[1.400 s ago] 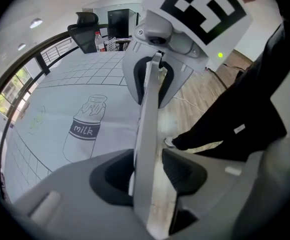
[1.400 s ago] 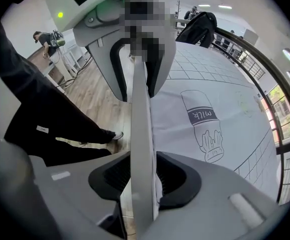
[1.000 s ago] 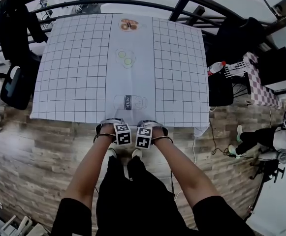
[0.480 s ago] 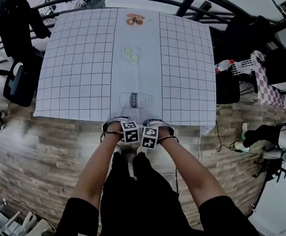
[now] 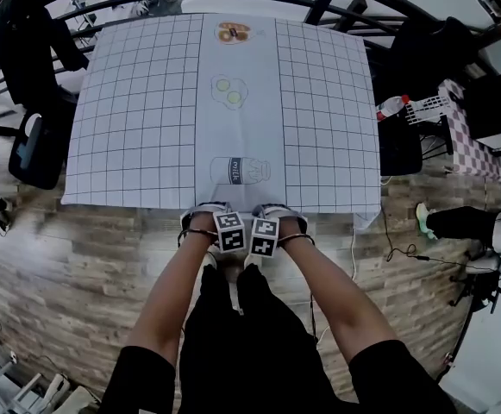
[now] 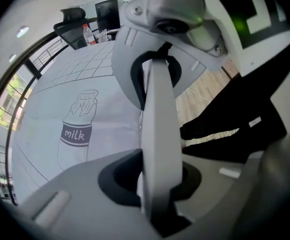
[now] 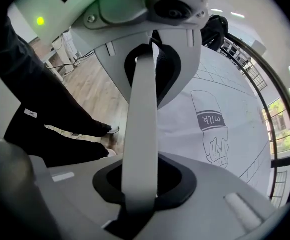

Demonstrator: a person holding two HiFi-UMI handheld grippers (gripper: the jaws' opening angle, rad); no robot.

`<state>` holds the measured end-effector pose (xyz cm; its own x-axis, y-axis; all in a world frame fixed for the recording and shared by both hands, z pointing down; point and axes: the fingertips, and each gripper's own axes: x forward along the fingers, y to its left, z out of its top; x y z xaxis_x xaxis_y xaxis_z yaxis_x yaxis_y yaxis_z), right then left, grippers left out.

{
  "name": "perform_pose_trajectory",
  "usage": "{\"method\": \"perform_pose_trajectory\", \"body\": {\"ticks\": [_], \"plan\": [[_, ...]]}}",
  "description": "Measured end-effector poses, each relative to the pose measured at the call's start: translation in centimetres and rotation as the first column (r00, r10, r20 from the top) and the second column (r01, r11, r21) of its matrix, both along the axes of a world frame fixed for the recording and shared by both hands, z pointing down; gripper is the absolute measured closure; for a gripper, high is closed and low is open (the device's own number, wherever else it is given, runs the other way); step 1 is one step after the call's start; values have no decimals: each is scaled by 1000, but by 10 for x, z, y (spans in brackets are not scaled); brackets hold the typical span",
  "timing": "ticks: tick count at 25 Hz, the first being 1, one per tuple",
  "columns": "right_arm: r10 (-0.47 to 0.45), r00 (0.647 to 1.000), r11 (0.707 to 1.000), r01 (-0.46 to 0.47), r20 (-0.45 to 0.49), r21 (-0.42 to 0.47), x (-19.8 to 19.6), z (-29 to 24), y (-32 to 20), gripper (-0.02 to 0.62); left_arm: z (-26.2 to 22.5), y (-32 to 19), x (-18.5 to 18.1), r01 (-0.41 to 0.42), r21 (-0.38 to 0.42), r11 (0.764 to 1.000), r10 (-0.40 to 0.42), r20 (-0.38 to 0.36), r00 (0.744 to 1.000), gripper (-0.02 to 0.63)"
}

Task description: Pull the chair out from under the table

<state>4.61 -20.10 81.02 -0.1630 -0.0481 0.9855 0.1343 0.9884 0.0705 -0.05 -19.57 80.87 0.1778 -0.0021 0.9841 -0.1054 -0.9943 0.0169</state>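
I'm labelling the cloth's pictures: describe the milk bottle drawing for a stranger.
Find the big checked cloth. Three drawings run down its plain middle strip; the milk bottle lies sideways nearest the person, the only one bearing a word.

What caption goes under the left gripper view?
Left gripper, jaws just closed further, clamps the pale chair rail beside the milk-bottle tablecloth.

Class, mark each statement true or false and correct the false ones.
1. The tablecloth bears a milk bottle drawing. True.
2. Both grippers are at the tablecloth's far edge. False: the left gripper and right gripper are at its near edge, by the person's legs.
3. A pale chair rail passes between each gripper's jaws. True; the jaws have just been closing on it.
4. The floor is carpeted. False: the floor is wooden planks.
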Motion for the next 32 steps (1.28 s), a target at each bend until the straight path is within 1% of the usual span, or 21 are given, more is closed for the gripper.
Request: {"method": "perform_pose_trajectory", "body": {"ticks": [4,8,13,18,25,32], "plan": [[22,1000,1000,-23,-13,-21,4,-4,7,526,-4,9,3,20,-10,1000,-20,-17,1000,524],[15,1000,999,-16,-18,-36,5,-4,24,526,-6,27,4,59,-49,997,-61,-31,998,517],[2,1000,999,-4,-30,-52,7,-4,49,525,-9,54,6,71,-45,996,-73,-39,997,520],[3,999,997,-6,-37,-78,8,-4,81,523,-10,85,7,94,-82,992,-98,-49,994,515],[15,999,996,-18,-35,-87,12,-5,121,522,-11,126,11,97,-67,993,-101,-50,994,515],[26,999,995,-30,-36,-94,13,-7,155,520,-14,159,13,102,-89,991,-107,-54,993,512]]}}
